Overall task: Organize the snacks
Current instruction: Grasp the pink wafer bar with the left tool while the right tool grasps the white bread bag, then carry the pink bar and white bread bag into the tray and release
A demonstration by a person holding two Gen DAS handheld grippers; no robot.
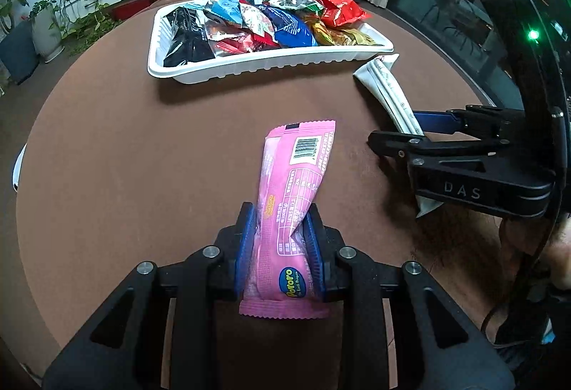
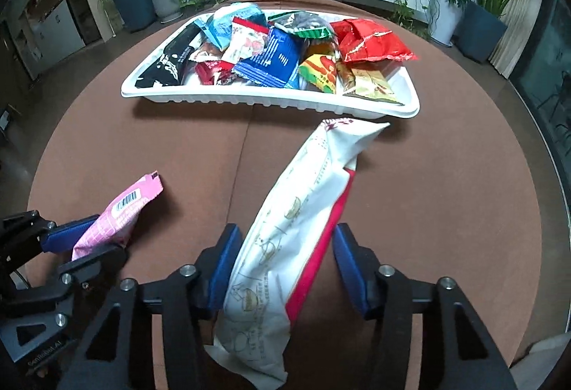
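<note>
Left wrist view: the left gripper (image 1: 280,240) is closed on a pink snack bar (image 1: 294,197), which is pinched between the blue pads (image 1: 246,247) with its barcode end pointing toward the tray and its body creased at the right pad. The bar is held above the near part of the round brown table (image 1: 107,147). A white plastic tray (image 1: 257,68) is seen toward the far edge of the table, filled with assorted packets, among them a black one at its left end, a blue packet (image 1: 292,27) in the middle and a red packet (image 1: 339,9) at its right end. In the right wrist view, the right gripper (image 2: 285,261) is seen around a long white and red snack packet (image 2: 292,229); the left pad touches it, while a gap is visible at the right pad, so the grip cannot be judged firm. The packet's far tip lies just beside the tray's near right corner (image 2: 399,111)
</note>
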